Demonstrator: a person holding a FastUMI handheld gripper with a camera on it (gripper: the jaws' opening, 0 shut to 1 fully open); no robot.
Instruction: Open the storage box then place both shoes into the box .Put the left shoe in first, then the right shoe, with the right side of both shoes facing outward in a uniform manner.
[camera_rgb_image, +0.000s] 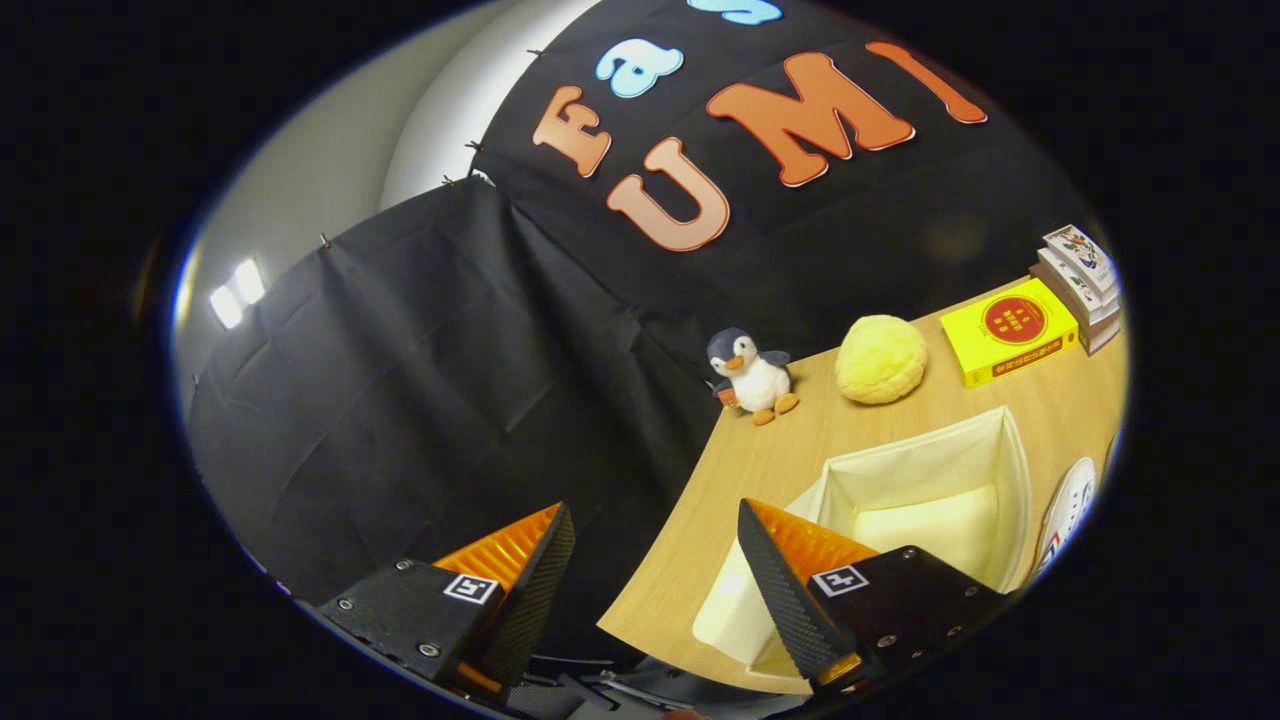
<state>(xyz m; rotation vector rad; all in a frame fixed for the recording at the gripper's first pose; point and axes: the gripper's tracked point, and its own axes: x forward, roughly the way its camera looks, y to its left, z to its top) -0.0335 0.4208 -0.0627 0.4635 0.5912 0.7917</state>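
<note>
The fingers (655, 540) stand wide apart holding nothing, the right one over the near corner of the open storage box (1012, 470) on the bench (770, 460), a shoe (1068, 510) just beside the box's right wall and a penguin toy (750, 375) beyond.

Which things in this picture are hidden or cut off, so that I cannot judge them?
- Shoe, gripper view: cut off beyond the box; left or right unclear.
- Box: its near corner is hidden behind one of the fingers; no lid visible.
- Books: covers too small to make out.
- Gripper: open, holding nothing.
</note>
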